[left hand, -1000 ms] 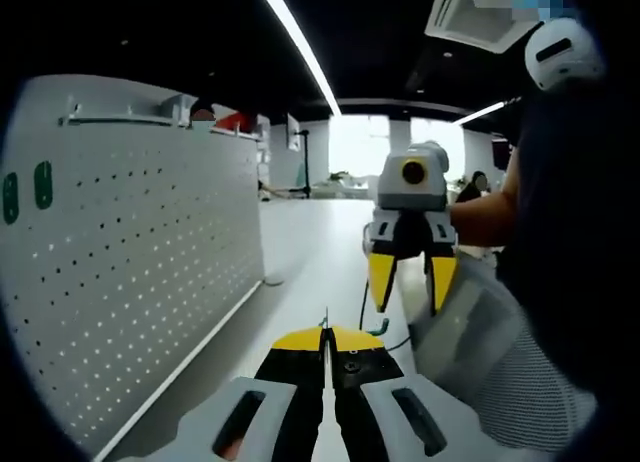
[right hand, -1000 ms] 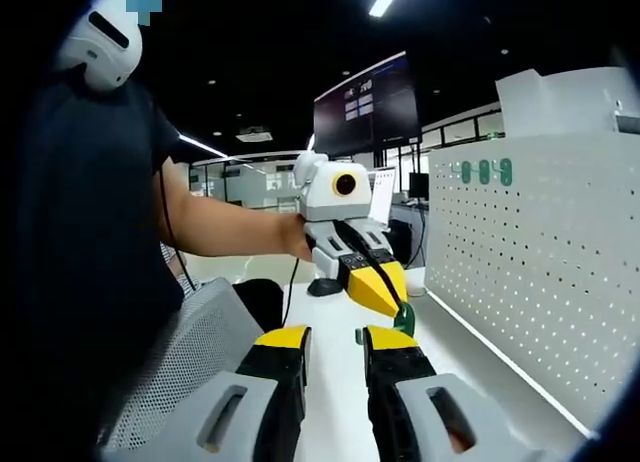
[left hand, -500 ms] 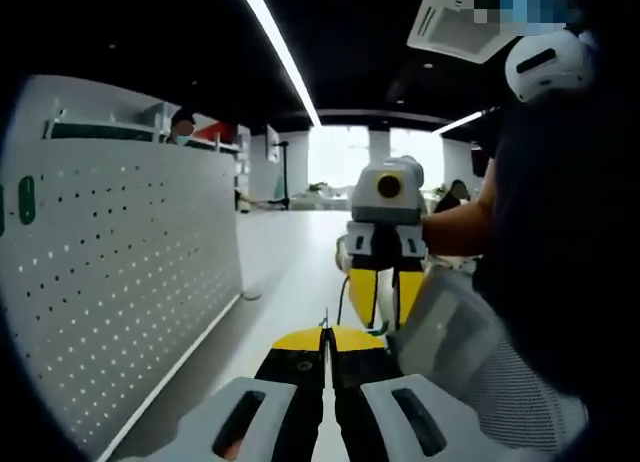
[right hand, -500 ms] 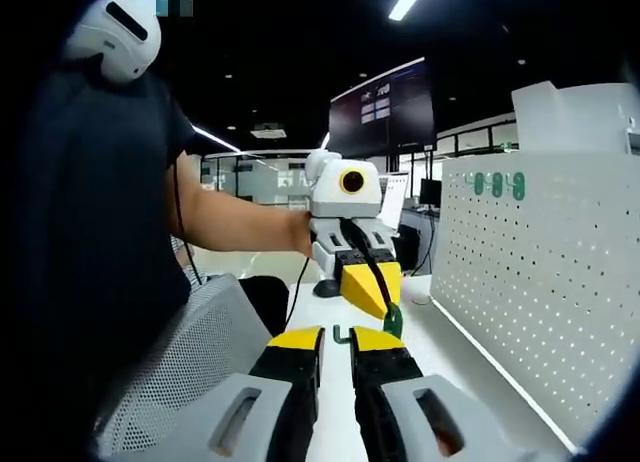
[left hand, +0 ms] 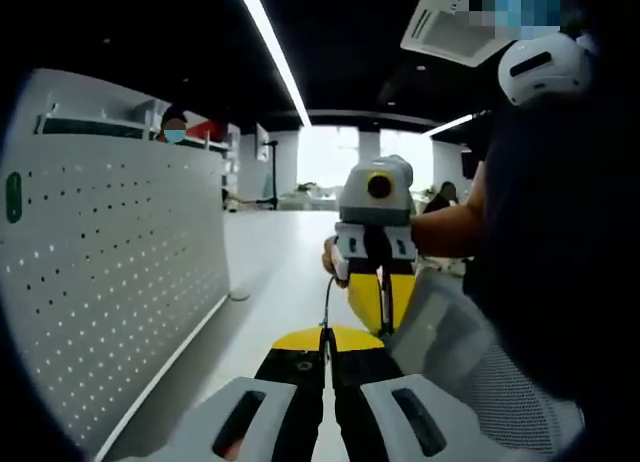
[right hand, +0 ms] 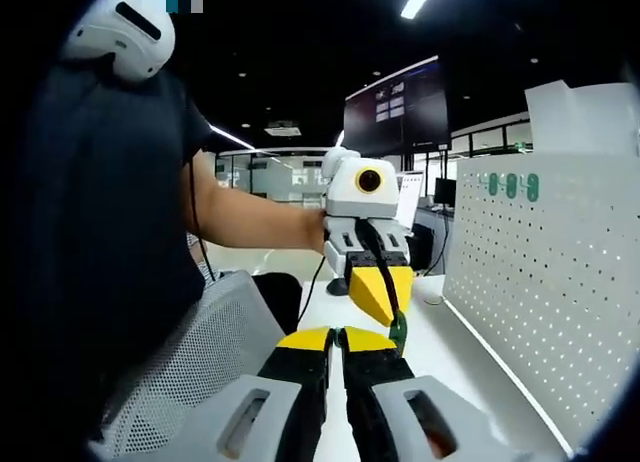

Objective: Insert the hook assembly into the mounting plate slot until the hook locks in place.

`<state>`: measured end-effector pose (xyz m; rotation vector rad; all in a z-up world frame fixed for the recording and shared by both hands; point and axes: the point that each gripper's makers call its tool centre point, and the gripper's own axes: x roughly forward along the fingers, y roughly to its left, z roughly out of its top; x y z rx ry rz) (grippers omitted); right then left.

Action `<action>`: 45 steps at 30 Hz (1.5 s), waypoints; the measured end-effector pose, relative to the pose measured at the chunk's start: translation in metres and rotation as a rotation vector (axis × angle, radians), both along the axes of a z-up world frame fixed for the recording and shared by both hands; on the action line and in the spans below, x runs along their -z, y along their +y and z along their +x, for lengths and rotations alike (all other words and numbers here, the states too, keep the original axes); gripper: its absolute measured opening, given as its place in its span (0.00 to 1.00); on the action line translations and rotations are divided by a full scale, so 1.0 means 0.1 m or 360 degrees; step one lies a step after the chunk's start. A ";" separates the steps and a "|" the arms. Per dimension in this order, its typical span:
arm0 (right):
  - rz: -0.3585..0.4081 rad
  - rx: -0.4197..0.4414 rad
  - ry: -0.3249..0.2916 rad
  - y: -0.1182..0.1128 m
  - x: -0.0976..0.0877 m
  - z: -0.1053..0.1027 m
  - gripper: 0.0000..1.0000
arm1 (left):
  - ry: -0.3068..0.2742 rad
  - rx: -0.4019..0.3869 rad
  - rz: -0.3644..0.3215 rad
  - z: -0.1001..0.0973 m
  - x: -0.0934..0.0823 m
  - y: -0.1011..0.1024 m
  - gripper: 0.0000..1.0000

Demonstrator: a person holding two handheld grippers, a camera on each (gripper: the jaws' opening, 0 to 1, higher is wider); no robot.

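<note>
Green plastic hook (right hand: 399, 331) hangs at the tip of the left gripper (right hand: 383, 304), whose yellow jaws look pressed together on it; in the left gripper view the left gripper (left hand: 325, 342) has its jaws closed with only a thin sliver showing between the tips, so the hold is narrow. Right gripper (right hand: 336, 340) has its jaws nearly touching, and I cannot tell whether it holds part of the hook or nothing; it also shows as the right gripper (left hand: 378, 300) just ahead of the left one. Risk, as a judgement: two grippers meeting this close could knock the hook loose or twist it in a handover, and a small pinch lets it rotate so it will not line up with a slot. White pegboard (right hand: 540, 292) stands well apart from both grippers, upright along the edge of the white bench (left hand: 285, 282), so the insertion is not yet started. Three green pieces (right hand: 511, 185) already sit high on the board. Room is a dim office with ceiling light strips (left hand: 270, 42), a dark wall monitor (right hand: 405, 107) and a grey mesh chair (right hand: 195, 362) beside the person (right hand: 110, 232)
</note>
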<state>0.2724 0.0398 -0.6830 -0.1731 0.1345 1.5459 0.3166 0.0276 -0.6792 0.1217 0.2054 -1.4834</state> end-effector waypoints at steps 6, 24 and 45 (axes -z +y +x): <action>-0.0004 0.0002 -0.0006 -0.01 0.00 0.01 0.02 | -0.0011 -0.0014 -0.0006 0.01 0.01 0.00 0.01; -0.0002 0.0067 0.0021 -0.08 0.01 0.18 0.02 | -0.0004 -0.0265 -0.0065 0.17 -0.08 0.21 0.27; 0.0068 0.0109 0.0025 -0.05 -0.14 0.56 0.02 | -0.0075 -0.0640 -0.0145 0.14 -0.08 0.42 0.38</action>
